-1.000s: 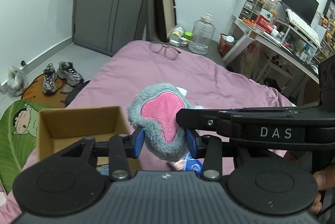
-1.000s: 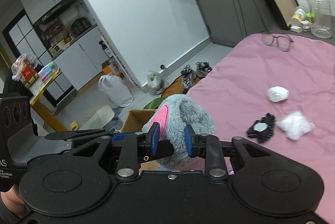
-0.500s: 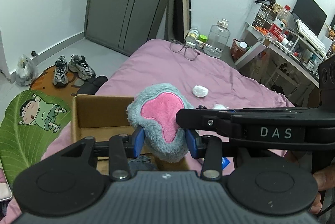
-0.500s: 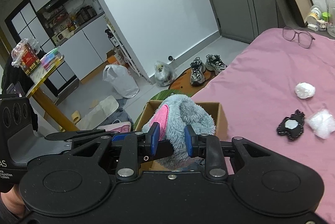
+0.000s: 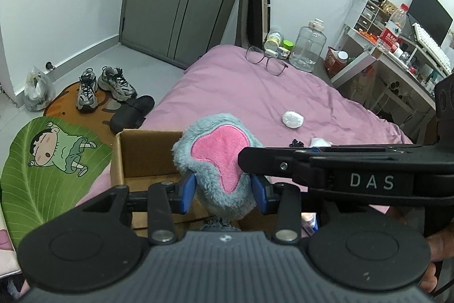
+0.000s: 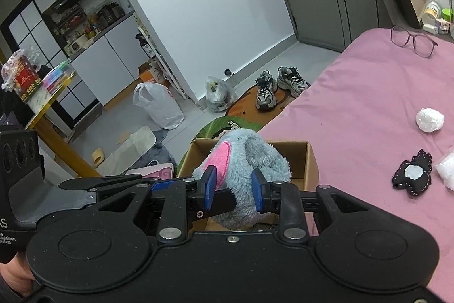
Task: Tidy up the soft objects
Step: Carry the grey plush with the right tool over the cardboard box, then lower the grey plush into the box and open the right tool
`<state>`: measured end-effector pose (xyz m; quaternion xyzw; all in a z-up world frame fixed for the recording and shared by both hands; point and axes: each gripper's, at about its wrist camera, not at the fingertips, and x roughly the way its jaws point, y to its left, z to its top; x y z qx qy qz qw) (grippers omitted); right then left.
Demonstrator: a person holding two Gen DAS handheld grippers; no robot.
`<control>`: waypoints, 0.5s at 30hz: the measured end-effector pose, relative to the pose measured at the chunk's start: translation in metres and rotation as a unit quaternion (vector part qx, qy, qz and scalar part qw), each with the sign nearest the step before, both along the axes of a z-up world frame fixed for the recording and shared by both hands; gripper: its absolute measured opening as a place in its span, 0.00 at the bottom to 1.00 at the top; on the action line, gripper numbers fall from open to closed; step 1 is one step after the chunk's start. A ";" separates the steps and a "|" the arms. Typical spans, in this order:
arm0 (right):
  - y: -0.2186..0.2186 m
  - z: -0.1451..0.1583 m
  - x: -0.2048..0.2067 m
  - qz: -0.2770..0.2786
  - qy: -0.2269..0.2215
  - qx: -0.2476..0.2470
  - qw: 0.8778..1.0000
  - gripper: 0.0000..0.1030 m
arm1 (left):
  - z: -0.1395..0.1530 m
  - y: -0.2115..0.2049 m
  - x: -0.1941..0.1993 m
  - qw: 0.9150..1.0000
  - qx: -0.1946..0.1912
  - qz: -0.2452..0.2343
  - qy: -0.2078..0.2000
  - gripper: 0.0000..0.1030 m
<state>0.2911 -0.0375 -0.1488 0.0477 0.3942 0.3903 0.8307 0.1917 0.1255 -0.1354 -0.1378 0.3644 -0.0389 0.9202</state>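
Pink bed (image 5: 241, 93): cardboard box (image 5: 147, 152) contents hidden; left tongs (image 5: 224, 191), right tongs (image 6: 234, 188) both grip grey plush (image 5: 218, 158).

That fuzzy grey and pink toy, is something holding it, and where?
Both grippers hold the grey plush toy: the left gripper and right gripper each pinch its lower furry body.

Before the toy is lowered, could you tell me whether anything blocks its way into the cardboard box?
Nothing visible does. Both the left gripper and the right gripper clamp the grey plush toy above the open cardboard box.
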 end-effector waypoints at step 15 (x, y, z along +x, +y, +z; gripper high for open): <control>-0.028 0.003 -0.003 -0.024 0.008 -0.006 1.000 0.52 | -0.009 0.005 -0.001 0.998 0.024 0.062 0.015 0.45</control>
